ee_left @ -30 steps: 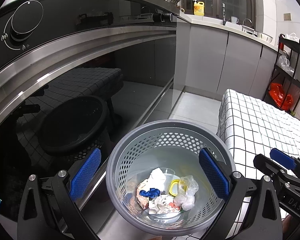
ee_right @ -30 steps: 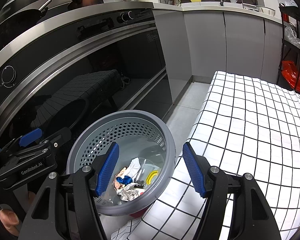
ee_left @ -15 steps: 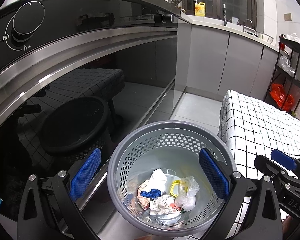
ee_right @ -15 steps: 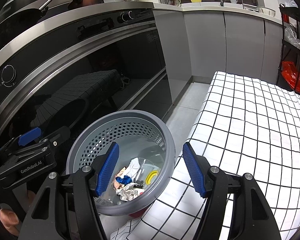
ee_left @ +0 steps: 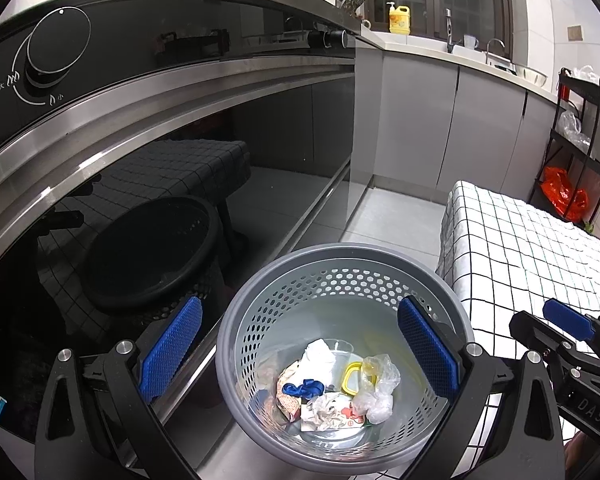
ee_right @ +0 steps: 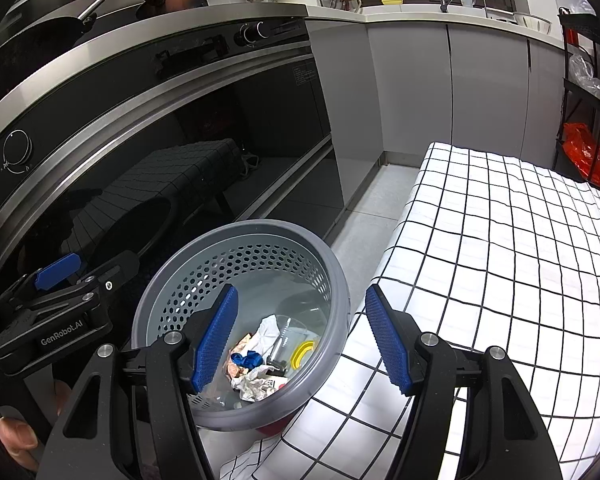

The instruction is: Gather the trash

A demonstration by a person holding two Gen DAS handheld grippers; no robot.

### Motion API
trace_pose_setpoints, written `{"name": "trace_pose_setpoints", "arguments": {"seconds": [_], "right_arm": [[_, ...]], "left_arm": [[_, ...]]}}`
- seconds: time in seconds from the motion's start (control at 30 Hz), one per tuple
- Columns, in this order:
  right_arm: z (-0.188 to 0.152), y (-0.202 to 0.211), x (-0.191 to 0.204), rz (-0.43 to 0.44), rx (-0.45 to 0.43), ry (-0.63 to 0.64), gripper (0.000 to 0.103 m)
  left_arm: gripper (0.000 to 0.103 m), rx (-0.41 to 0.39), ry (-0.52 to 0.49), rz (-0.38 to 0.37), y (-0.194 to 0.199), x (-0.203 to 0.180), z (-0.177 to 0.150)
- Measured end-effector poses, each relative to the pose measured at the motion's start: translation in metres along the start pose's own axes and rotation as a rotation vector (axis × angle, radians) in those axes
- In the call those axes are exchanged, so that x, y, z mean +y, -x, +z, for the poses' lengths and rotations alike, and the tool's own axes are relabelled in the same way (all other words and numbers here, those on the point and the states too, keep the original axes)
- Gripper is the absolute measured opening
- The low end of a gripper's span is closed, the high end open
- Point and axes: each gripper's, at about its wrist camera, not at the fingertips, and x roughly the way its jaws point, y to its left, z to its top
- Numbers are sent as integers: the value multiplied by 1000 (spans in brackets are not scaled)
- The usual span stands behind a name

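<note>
Both grippers, left [ee_left: 298, 354] and right [ee_right: 302, 338], hang open and empty just above the bin [ee_left: 236, 320], trash [ee_left: 332, 392] below.

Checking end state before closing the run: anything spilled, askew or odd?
Nothing stands out. The trash lies inside the grey bin, which stands upright beside the checked cloth. No litter shows on the cloth or floor. Both grippers, left and right, are open and empty.
</note>
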Motion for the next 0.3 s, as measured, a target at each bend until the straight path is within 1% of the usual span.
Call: {"name": "trace_pose_setpoints", "arguments": {"seconds": [0.3], "right_arm": [[0, 0, 0, 0, -1, 1, 63]], "left_arm": [[96, 6, 3, 0, 0, 0, 1]]}}
